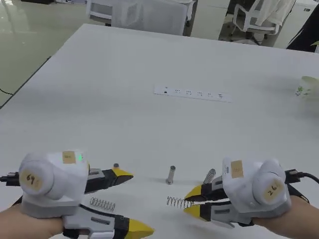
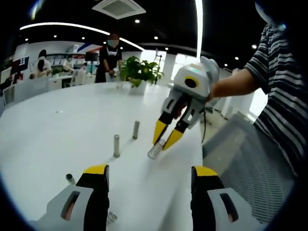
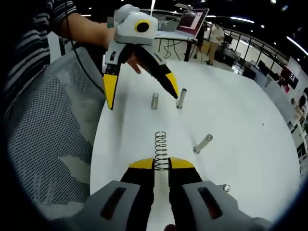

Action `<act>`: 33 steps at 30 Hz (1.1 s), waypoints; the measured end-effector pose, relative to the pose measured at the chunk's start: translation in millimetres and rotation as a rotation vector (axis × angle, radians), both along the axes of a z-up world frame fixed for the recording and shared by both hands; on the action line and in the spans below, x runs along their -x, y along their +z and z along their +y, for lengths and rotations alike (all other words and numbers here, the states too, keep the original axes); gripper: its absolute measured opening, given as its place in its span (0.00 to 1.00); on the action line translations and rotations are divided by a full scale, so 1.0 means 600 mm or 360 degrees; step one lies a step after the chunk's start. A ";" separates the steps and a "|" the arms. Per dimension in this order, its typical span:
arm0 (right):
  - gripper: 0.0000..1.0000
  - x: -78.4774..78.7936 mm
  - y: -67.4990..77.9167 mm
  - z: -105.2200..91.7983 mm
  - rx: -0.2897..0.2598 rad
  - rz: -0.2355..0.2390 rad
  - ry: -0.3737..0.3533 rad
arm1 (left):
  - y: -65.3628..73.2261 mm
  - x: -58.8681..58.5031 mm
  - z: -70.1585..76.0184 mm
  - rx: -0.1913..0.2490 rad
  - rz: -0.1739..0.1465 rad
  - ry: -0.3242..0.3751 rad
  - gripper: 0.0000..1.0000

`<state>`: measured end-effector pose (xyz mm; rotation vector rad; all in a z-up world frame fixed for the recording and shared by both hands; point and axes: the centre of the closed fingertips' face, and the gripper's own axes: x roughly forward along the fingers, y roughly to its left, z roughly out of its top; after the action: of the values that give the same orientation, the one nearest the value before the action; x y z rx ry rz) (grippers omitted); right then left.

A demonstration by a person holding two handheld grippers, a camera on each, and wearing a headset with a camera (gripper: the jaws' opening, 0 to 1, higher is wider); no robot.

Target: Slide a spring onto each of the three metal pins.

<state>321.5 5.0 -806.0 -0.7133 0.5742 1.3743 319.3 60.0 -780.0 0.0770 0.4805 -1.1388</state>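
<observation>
My right gripper is shut on one end of a metal spring, which sticks out level toward the left just above the white table. In the right gripper view that spring juts forward from between the jaws of my right gripper. Three short metal pins stand on the table: the left one, the middle one, and one leaning beside the right gripper. A second spring lies on the table between the jaws of my open left gripper.
A white power strip lies at mid-table. A small plant stands at the right edge. Office chairs stand beyond the table's far edge. A mesh chair sits close to the near edge.
</observation>
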 end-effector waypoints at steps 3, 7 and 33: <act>0.07 0.004 0.001 -0.002 0.0038 -0.0029 0.0045 | -0.006 0.004 -0.017 -0.0010 -0.0001 -0.0057 0.60; 0.07 0.008 0.002 -0.003 0.0082 -0.0072 0.0115 | -0.007 -0.003 -0.037 -0.0008 -0.0035 -0.0074 0.58; 0.07 0.012 0.041 0.006 -0.0017 -0.0044 0.0130 | 0.011 -0.003 -0.083 0.0071 -0.0104 -0.0191 0.05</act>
<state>314.3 8.5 -781.2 -0.7530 0.5204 1.4400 321.1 10.3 -773.2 0.1052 0.3962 -1.2603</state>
